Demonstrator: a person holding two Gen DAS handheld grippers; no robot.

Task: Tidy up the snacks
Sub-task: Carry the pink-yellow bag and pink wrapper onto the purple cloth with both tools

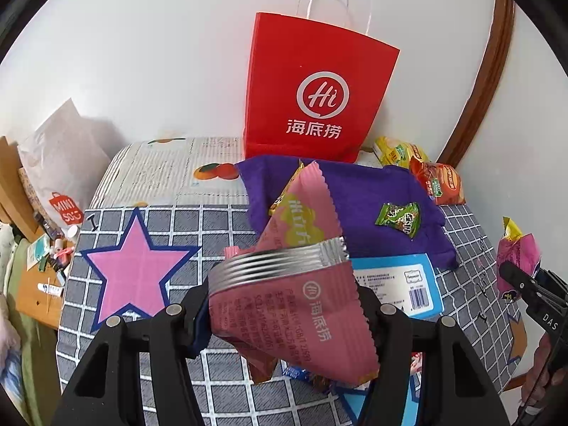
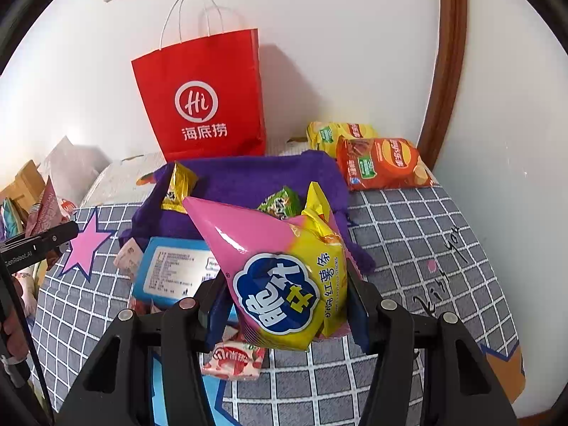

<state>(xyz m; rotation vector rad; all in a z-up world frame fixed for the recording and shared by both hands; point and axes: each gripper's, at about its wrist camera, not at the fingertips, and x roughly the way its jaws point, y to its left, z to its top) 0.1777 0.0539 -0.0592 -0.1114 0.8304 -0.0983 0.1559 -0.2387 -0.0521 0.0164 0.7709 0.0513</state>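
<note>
At the lower centre of the left wrist view, a pink packet point(image 1: 294, 305) is gripped between the jaws of the left gripper point(image 1: 284, 316). In the right wrist view, a pink and yellow snack bag point(image 2: 284, 284) is clamped by the right gripper point(image 2: 284, 309). Both are held above the checked cloth point(image 2: 408, 234). A carrying step is judged in hand; next, each must be brought over the red paper bag point(image 2: 206, 99) at upper centre and released.

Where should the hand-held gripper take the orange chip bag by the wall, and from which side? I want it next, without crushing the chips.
Probably at the near crimped end of the orange chip bag. It lies flat on the checked bedspread, its puffed middle likely slippery and crushable. Come from the front, low: a yellow snack bag and the wall crowd its back.
</note>
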